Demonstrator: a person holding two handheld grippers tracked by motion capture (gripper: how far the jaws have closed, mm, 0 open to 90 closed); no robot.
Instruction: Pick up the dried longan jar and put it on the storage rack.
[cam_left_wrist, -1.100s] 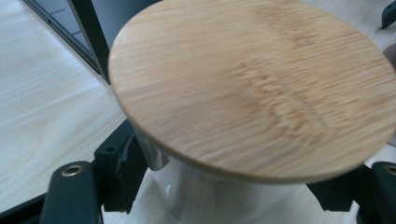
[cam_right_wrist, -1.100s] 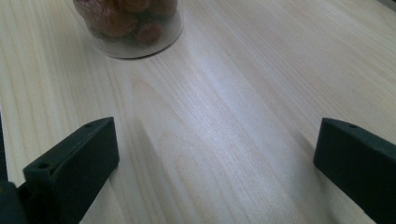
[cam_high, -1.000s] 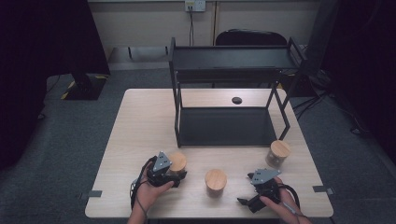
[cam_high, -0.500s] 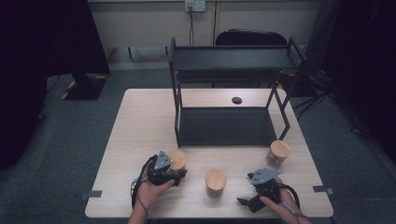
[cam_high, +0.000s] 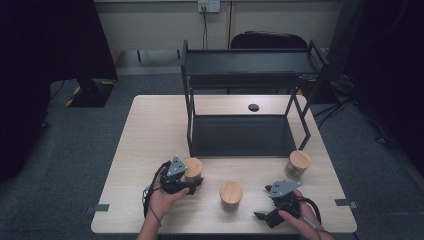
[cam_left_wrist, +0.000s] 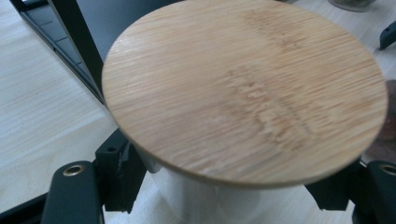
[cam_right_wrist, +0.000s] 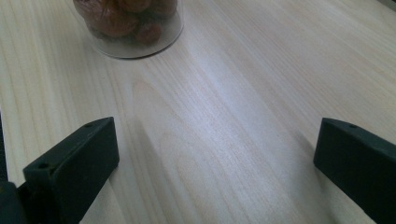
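Three jars with round bamboo lids stand near the table's front. My left gripper (cam_high: 191, 181) is shut on the left jar (cam_high: 192, 168); in the left gripper view its lid (cam_left_wrist: 243, 88) looms close and the black jaws press on the pale body (cam_left_wrist: 205, 198) below. The middle jar (cam_high: 231, 194) stands free between my hands. The right jar (cam_high: 298, 164) stands by the rack's front right leg. My right gripper (cam_high: 264, 202) rests at the front right, open, with bare wood between its jaws (cam_right_wrist: 215, 154). A glass jar of brown nuts (cam_right_wrist: 128, 23) stands ahead of it.
A black two-tier metal rack (cam_high: 245, 65) takes up the table's far half, its lower shelf (cam_high: 240, 135) bare. A small black round object (cam_high: 253, 107) lies behind it. A dark chair stands past the far edge. The wooden table (cam_high: 150, 130) has room on the left.
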